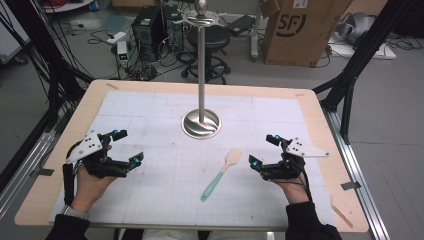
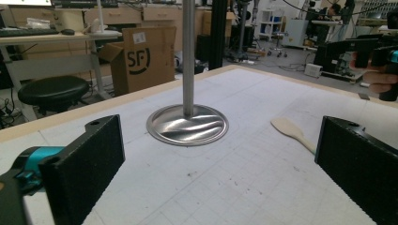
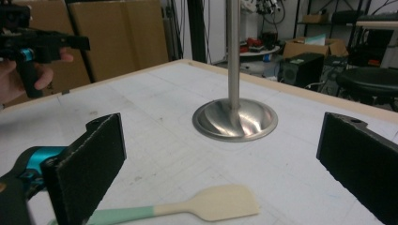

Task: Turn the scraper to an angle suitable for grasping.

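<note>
A spatula with a pale wooden blade and a mint-green handle lies flat on the white mat, blade toward the stand. A steel stand with a round base and a tall pole rises at the mat's middle. My left gripper hovers at the left of the mat, jaws wide apart and empty. My right gripper sits just right of the spatula, jaws also wide and empty. In the right gripper view the spatula lies low between my jaws, untouched. The left gripper view has the spatula blade off to the right.
The white gridded mat covers most of the wooden table. A thin wooden stick lies near the table's front right corner. Beyond the far edge stand a cardboard box, a stool and computer gear on the floor.
</note>
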The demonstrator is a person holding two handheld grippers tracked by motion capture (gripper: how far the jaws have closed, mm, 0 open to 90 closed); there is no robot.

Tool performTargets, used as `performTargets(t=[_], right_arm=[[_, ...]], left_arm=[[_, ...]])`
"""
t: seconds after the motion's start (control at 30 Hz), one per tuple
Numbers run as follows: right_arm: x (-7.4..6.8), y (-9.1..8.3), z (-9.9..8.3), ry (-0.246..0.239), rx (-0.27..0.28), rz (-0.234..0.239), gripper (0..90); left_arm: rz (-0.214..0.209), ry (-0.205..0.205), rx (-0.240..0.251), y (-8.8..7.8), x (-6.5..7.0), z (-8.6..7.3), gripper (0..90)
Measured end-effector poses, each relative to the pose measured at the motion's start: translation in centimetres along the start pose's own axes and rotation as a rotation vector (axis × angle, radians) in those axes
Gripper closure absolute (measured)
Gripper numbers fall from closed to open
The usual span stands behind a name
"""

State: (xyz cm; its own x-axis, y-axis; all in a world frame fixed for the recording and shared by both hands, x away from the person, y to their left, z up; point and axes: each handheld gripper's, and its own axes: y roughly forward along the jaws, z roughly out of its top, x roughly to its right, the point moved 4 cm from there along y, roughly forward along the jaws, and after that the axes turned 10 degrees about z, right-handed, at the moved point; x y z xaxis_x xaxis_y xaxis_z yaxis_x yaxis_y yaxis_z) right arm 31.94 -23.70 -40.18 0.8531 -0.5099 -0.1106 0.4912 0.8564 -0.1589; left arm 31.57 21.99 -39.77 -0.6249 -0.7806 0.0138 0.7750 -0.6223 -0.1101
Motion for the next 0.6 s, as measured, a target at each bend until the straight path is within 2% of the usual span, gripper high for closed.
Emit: performTargets(t=[0.2, 0.27, 0.33, 0.4, 0.43, 0.5, 0.57, 0.6], right_arm=[[0.0, 1.3, -0.7, 0.023, -0.061, 0.049, 1.2], [-0.1, 1.7, -0.9, 0.030, -0.094, 0.066, 15.3], [-0.4, 2.2, -1.0, 0.023, -0.119, 0.106, 27.5], [-0.6, 2.7, -1.1, 0.020, -0.149, 0.119, 43.2], [-0.9, 3.0, -1.2, 0.014, -0.158, 0.119, 50.3], [-1.1, 3.7, -1.4, 0.012, -0.185, 0.089, 68.7], [-1.1, 4.5, -1.9, 0.029, -0.231, 0.075, 79.2], [-1.2, 4.9, -2.1, 0.018, -0.251, 0.078, 84.2]], left_arm=[[0.006, 0.002, -0.011, -0.2, 0.0, -0.4, 2.3], [0.008, 0.005, -0.008, -0.3, 0.0, -0.4, 2.3], [0.010, 0.006, -0.007, -0.4, 0.0, -0.4, 2.3], [0.012, 0.009, -0.009, -0.5, 0.1, -0.5, 2.3], [0.012, 0.009, -0.009, -0.5, 0.1, -0.5, 2.3], [0.015, 0.010, -0.008, -0.5, 0.1, -0.5, 2.3], [0.016, 0.016, -0.006, -0.5, 0.2, -0.5, 2.3], [0.018, 0.019, -0.009, -0.5, 0.3, -0.5, 2.3]])
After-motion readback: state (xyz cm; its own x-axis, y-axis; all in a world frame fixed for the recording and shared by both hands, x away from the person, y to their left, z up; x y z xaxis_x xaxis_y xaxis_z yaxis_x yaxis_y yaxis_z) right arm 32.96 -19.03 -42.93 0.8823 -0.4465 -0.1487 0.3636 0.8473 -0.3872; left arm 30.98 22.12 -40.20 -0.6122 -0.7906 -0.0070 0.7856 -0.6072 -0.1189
